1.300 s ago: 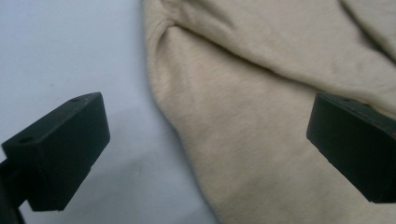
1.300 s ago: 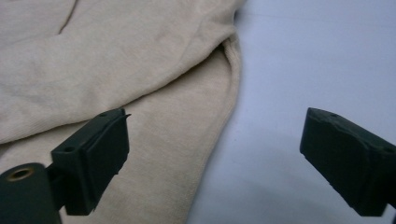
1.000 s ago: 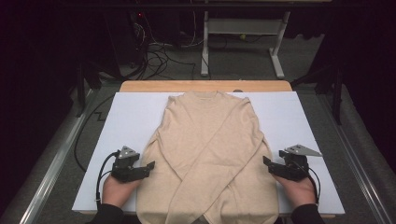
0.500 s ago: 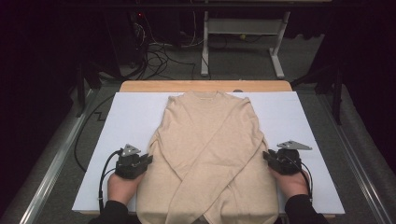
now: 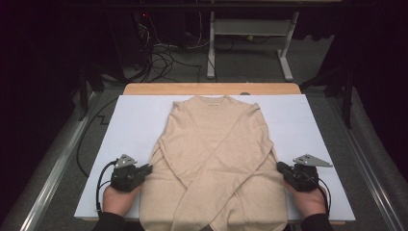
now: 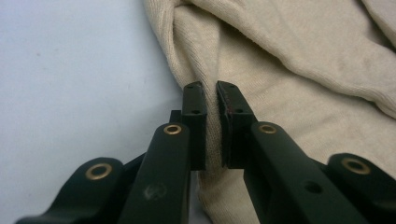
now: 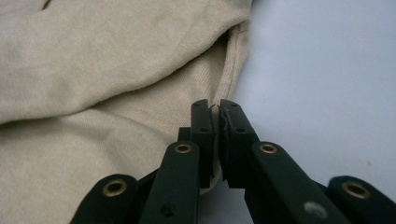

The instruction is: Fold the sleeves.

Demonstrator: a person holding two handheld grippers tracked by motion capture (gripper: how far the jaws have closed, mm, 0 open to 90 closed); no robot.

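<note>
A beige sweater (image 5: pixel 216 159) lies flat on the white board (image 5: pixel 134 120), neck away from me and sleeves crossed over its front. My left gripper (image 5: pixel 149 168) is at the sweater's left side edge. In the left gripper view, my left gripper (image 6: pixel 211 88) has just been closing and now pinches a fold of the sweater (image 6: pixel 303 70) between its pads. My right gripper (image 5: pixel 280 166) is at the right side edge. In the right gripper view, my right gripper (image 7: pixel 217 105) has also just closed, with the sweater (image 7: pixel 93 70) edge caught between its pads.
The board rests on a wooden table (image 5: pixel 211 89). Bare white board lies on both sides of the sweater. Beyond the table are floor cables (image 5: pixel 159 62) and a white desk frame (image 5: pixel 250 38). A metal rail (image 5: pixel 53 173) runs along the left.
Both grippers have moved inward to the sweater's side edges. Their jaws went from open to closed on the fabric.
</note>
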